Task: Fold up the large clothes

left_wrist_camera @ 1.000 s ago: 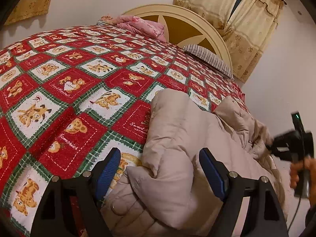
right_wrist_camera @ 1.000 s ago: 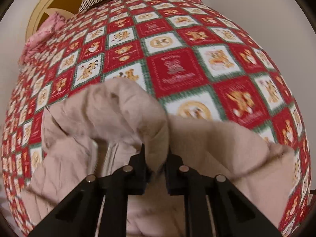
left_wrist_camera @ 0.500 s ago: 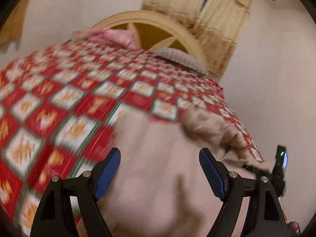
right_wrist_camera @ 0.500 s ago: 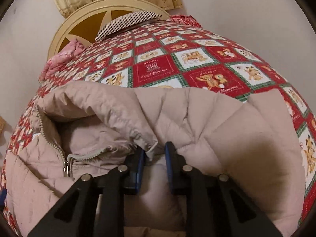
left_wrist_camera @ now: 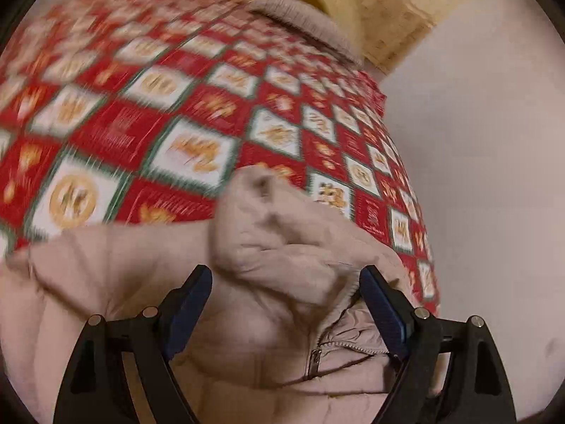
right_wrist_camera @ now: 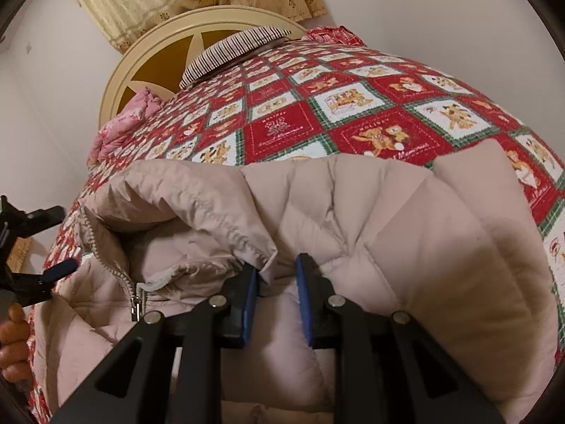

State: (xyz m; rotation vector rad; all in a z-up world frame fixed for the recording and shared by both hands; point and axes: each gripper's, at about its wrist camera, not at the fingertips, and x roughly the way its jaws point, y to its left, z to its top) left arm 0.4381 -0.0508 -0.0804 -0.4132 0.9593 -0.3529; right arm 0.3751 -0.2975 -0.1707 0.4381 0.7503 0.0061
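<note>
Across the foot end of the bed lies a beige quilted puffer jacket (right_wrist_camera: 370,212), spread on the red, white and green teddy-bear bedspread (right_wrist_camera: 282,130). Its zipper (right_wrist_camera: 136,304) shows toward the left edge, with a folded flap of the front doubled over above it. The right gripper (right_wrist_camera: 275,272) sits at the hem corner of that flap; its blue pads (right_wrist_camera: 249,304) are slightly parted with the fabric edge just between them, and I cannot tell whether they grip it. The left gripper (left_wrist_camera: 286,282) is spread wide over a bunched sleeve (left_wrist_camera: 275,233), touching nothing; that view is blurred. Near the headboard (right_wrist_camera: 148,60) rest a striped pillow (right_wrist_camera: 229,49) and a pink blanket (right_wrist_camera: 123,123).
</note>
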